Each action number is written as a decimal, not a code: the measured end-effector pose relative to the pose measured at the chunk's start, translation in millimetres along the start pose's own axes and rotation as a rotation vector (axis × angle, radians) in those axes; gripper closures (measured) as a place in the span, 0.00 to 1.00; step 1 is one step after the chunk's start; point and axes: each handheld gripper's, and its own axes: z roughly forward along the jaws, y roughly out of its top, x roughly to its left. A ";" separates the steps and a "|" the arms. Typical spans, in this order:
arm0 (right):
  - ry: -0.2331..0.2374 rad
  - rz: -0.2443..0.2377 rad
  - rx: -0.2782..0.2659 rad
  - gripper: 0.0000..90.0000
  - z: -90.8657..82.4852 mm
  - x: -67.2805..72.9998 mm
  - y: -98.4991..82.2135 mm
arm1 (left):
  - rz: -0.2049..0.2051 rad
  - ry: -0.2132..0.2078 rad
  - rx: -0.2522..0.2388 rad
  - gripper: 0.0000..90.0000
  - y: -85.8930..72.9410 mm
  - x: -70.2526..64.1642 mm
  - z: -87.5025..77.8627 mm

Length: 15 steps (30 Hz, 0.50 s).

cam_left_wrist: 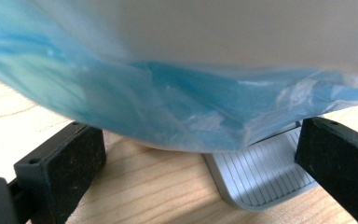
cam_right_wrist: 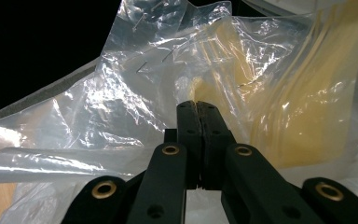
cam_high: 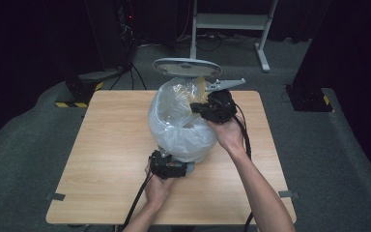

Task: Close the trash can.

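Plastic bag pinched at rim by right gripper.

Clear plastic bag, puffed up and crinkled, upright at the wooden table's middle.
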 end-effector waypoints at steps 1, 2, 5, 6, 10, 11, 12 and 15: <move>0.001 0.000 0.003 0.99 1.6 0.0 0.2 | 0.009 0.001 0.007 0.02 0.1 0.6 -0.4; 0.002 0.001 0.006 0.99 2.7 0.0 0.3 | -0.006 0.000 -0.005 0.02 0.0 -0.4 0.3; 0.008 0.000 0.013 0.98 5.7 0.0 0.4 | -0.021 -0.003 -0.018 0.02 -0.1 -1.4 1.2; 0.010 0.001 0.014 0.98 6.4 0.1 0.4 | -0.006 0.000 -0.005 0.02 0.1 -0.5 0.4; 0.023 0.011 0.021 0.95 9.0 -0.4 0.8 | -0.022 0.001 -0.018 0.02 -0.1 -1.7 1.3; 0.022 0.009 0.021 0.89 9.8 -0.6 0.8 | -0.024 0.001 -0.020 0.02 -0.1 -1.8 1.4; 0.018 0.011 0.018 0.85 10.2 -0.5 0.8 | -0.026 0.002 -0.020 0.02 -0.1 -1.9 1.4; -0.011 0.013 0.018 0.69 11.0 0.6 0.8 | -0.055 -0.001 -0.044 0.02 -0.1 -3.8 2.9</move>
